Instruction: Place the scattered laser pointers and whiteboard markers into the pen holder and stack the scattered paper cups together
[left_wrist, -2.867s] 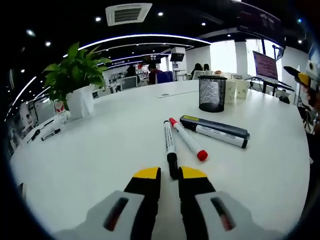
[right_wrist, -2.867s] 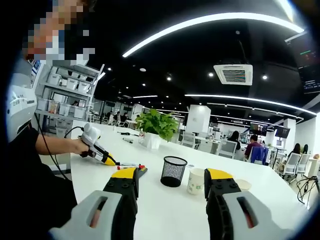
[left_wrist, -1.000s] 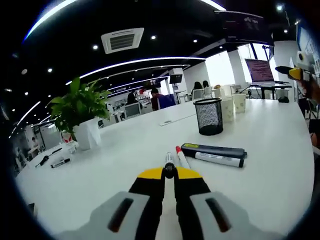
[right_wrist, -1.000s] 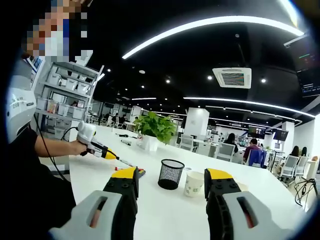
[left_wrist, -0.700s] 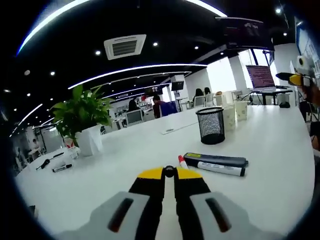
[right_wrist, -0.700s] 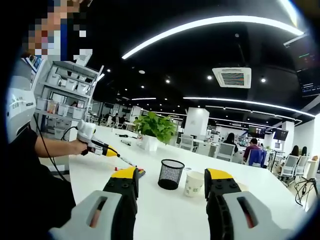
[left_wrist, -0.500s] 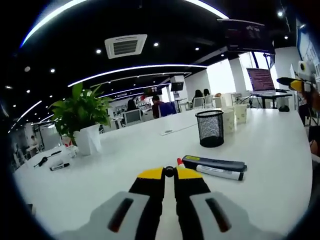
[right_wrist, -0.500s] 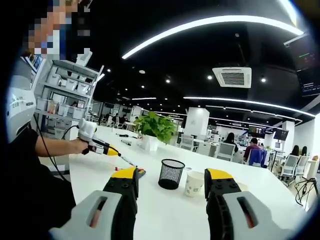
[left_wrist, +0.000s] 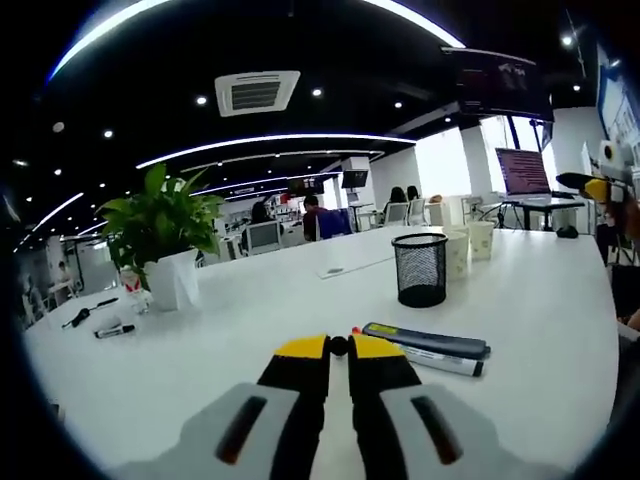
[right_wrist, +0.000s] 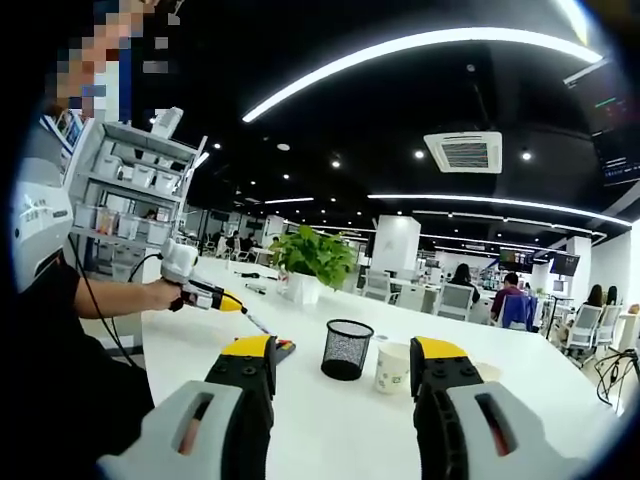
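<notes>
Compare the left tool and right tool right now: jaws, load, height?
The left tool has its yellow-tipped jaws shut on a black whiteboard marker; the right tool has its jaws wide apart and bare. The left tool holds the marker up off the white round table; the right tool hovers, touching nothing. Both share yellow tips on black jaws.

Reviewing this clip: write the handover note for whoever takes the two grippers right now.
Left gripper: shut on a black whiteboard marker, lifted off the white table.
Right gripper: open, holding nothing, raised over the table.
On the table: the mesh pen holder, paper cups just behind it, a grey laser pointer with a white marker beside it, and a red-capped marker partly hidden behind the left jaws.
Done: one marker picked up.
Left: drop it into the pen holder, add the other markers and the pointer, then stack the cups. Whether the holder already contains anything cannot be told.
</notes>
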